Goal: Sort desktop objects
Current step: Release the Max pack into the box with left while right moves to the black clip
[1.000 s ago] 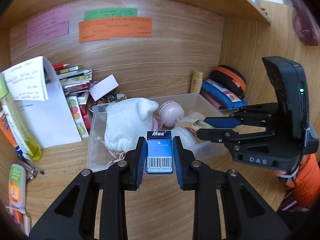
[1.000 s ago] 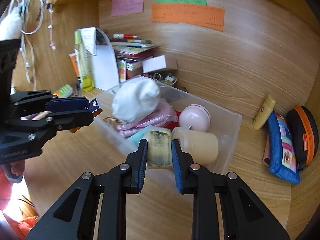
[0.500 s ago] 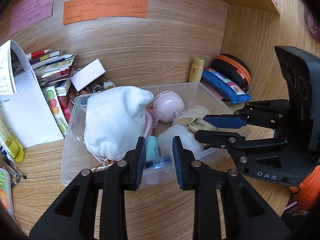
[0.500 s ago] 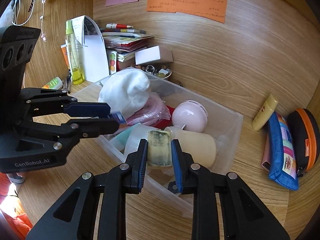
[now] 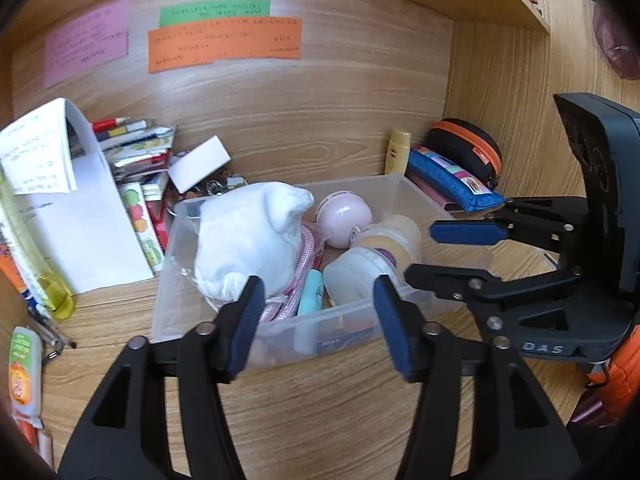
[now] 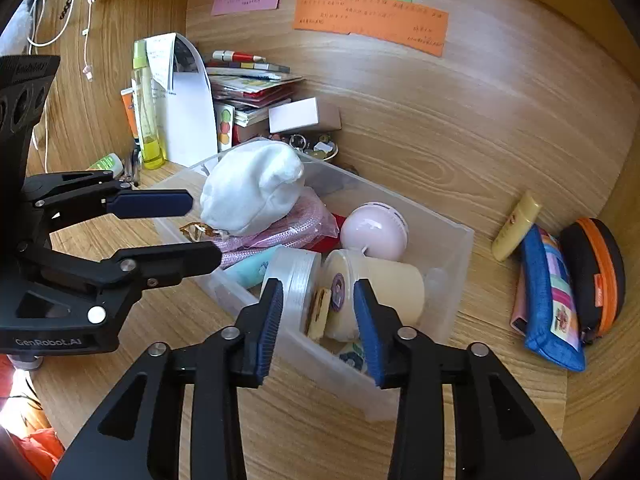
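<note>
We let both tongs, the left gripper point(image 5: 318, 322) and right gripper point(image 6: 318, 322), finish spreading, pinching nothing, directly over the clear bin point(image 6: 448, 240), then lift straight up.

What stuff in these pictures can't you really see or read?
- Writing on the orange paper note on the wooden back wall: too small and blurred in both views.
- Bottom of the clear plastic bin: covered by the white cloth bundle and the jars, both views.
- Blue box in the bin: left wrist view, hazy behind the bin's front wall.
- Stack of books: partly behind the white folded paper, right wrist view.
</note>
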Demonstrator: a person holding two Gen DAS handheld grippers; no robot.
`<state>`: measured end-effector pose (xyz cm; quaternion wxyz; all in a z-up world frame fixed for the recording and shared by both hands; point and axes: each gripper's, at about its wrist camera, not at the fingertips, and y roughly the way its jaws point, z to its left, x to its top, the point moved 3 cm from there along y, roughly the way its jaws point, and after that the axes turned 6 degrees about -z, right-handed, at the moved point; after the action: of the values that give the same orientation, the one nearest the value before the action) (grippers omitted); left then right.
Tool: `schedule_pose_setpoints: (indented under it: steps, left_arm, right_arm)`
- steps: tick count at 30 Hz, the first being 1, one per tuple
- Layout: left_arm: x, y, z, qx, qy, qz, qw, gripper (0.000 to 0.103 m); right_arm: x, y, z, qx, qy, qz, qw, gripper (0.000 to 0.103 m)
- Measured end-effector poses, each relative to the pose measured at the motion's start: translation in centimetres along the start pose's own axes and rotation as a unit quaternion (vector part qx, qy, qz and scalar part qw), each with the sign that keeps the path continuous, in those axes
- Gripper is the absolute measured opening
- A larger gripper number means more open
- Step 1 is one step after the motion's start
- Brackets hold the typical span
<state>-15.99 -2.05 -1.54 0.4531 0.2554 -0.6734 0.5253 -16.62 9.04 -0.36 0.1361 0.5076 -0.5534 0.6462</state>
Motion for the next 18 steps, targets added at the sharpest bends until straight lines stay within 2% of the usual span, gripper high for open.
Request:
schedule_pose_setpoints:
  steps: [3, 7, 10, 18]
  left_arm:
    - [0.0, -1.4, -0.1, 0.01, 0.0, -0.014, 0.9999, 0.071]
    - [-0.7, -3.6, -0.2, 0.018, -0.001, -0.034, 0.9993, 0.082]
    - [-1.8, -4.9, -0.3, 0.024, -0.005, -0.04, 0.9989, 0.09]
    - [-5.3, -5.6, -1.9, 0.01, 0.001, -0.015, 0.9998, 0.09]
  right_arm:
    - [-0.4, -1.5, 0.0, -0.011, 0.0, -0.011, 1.0, 0.052]
    - [-2.0, -4.0, -0.2, -0.015, 0.003, -0.028, 0.999, 0.074]
    - [-4.2, -5.6, -0.3, -0.019, 0.012, -0.026, 0.999, 0.076]
    - [-10.0, -6.5, 1.4, 0.001, 0.024, 0.017, 1.0, 0.074]
